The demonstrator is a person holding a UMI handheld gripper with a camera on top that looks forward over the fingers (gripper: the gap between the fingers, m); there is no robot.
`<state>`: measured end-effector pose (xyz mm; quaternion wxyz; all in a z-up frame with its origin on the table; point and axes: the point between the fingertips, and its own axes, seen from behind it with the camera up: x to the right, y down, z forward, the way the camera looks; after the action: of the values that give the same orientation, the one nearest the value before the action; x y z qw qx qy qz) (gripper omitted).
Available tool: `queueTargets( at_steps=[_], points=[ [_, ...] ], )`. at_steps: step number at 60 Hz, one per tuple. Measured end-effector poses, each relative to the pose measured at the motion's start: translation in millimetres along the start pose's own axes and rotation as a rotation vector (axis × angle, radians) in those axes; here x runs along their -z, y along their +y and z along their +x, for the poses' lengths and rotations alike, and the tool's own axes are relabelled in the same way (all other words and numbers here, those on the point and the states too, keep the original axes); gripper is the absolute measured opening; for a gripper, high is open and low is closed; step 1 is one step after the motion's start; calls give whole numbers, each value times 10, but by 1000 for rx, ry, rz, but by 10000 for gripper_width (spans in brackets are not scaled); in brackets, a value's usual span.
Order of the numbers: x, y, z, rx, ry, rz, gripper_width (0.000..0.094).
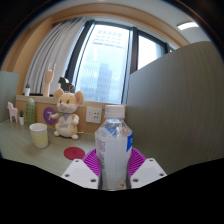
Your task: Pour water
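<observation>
Up close, the gripper (113, 172) is clenched on a clear water bottle (113, 150), both purple pads pressing its sides. Beyond it on the counter (20, 150) sit a red coaster (74, 153), a pale cup (39, 134) and a plush mouse (67, 113) toward the back edge.

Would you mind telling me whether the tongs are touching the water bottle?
Touching. In the gripper view the tongs hold the water bottle between them: both purple pads lie flush against its sides, with no gap showing.
</observation>
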<state>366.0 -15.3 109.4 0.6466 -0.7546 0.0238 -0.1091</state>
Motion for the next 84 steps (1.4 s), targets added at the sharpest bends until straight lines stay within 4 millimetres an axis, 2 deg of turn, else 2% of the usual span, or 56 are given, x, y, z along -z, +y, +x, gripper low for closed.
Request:
queueTargets(
  at_steps=[5, 10, 24, 31, 44, 58, 67, 73, 79, 84],
  points=[
    [-51, -28, -91, 96, 4, -13, 310],
    [-216, -144, -301, 247, -1, -16, 309],
    [-586, -817, -1026, 861, 45, 106, 308],
    [-766, -1031, -1427, 1158, 54, 164, 312],
    [-1026, -1126, -2025, 1661, 82, 250, 314],
    [-1187, -1043, -2468, 2139, 108, 352, 313],
    [-1214, -1042, -2613, 2282, 138, 389, 315],
    [-1231, -1041, -2644, 2297, 143, 394, 313],
    [-1232, -1095, -2608, 2236, 145, 383, 314],
    [-1187, -1242, -2570, 2091, 150, 387, 314]
  ],
)
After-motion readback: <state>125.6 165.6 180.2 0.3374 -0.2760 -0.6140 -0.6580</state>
